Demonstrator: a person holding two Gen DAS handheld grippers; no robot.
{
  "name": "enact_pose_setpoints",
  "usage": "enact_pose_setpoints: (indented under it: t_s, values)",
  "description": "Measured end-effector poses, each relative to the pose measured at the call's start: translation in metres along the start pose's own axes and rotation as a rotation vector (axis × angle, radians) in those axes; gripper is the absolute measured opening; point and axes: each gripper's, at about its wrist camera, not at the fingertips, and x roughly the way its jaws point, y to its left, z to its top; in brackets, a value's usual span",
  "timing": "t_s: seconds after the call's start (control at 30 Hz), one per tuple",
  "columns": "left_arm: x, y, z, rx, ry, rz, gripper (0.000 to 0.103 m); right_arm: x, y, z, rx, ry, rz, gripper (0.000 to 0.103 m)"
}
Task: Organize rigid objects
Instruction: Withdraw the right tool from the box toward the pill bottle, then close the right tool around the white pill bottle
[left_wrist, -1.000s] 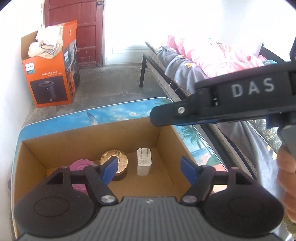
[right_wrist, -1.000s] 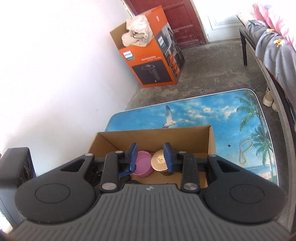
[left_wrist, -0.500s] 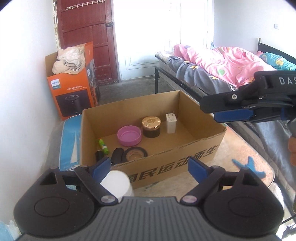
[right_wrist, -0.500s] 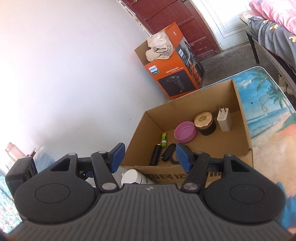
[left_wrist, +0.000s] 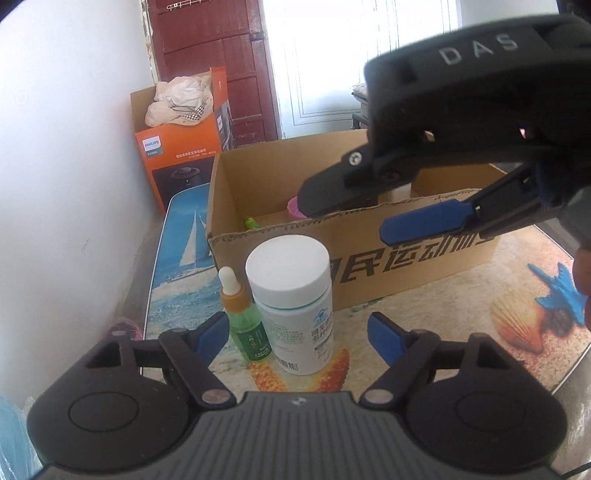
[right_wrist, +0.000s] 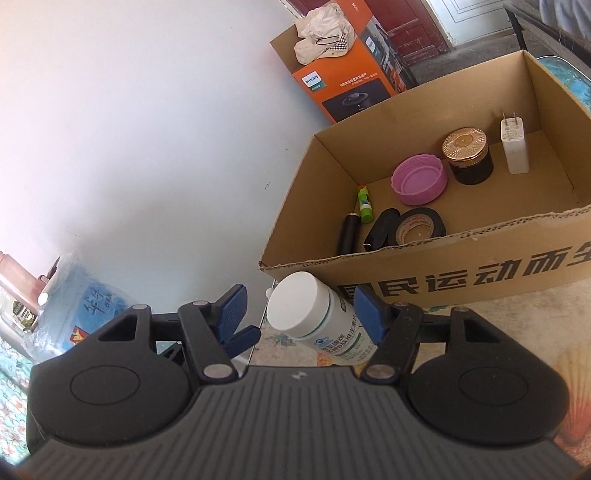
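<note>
A white pill bottle (left_wrist: 291, 299) with a white cap stands on the table in front of a cardboard box (left_wrist: 406, 254). A small green dropper bottle (left_wrist: 245, 321) stands to its left, touching or nearly so. My left gripper (left_wrist: 297, 339) is open, with both bottles between its fingers, not gripped. My right gripper (right_wrist: 299, 314) is open above the pill bottle (right_wrist: 321, 321), and it also shows in the left wrist view (left_wrist: 424, 206). The box (right_wrist: 461, 273) holds a pink lid (right_wrist: 419, 179), a gold-lidded jar (right_wrist: 467, 155), a white charger (right_wrist: 513, 146), black tape (right_wrist: 417, 225) and small tubes.
An orange Philips box (left_wrist: 181, 162) with cloth on top stands by the red door behind the table. A white wall runs along the left. The table (left_wrist: 480, 325) has a beach print with shells. A blue bag (right_wrist: 81, 306) lies at the lower left.
Both grippers have pulled back from over the box and come down low in front of it. The two bottles now stand between my left fingers, and my right gripper has opened wider.
</note>
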Motion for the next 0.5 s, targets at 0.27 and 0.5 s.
enact_pose_setpoints:
  t_s: [0.27,0.5]
  values:
    - [0.027,0.008,0.001,-0.057,0.038,-0.045,0.06,0.041,0.009,0.007,-0.015,0.02,-0.042,0.061]
    - [0.033,0.01,0.003,-0.102,0.068,-0.038,0.05,0.051,0.009,0.006,-0.019,0.049,-0.075,0.036]
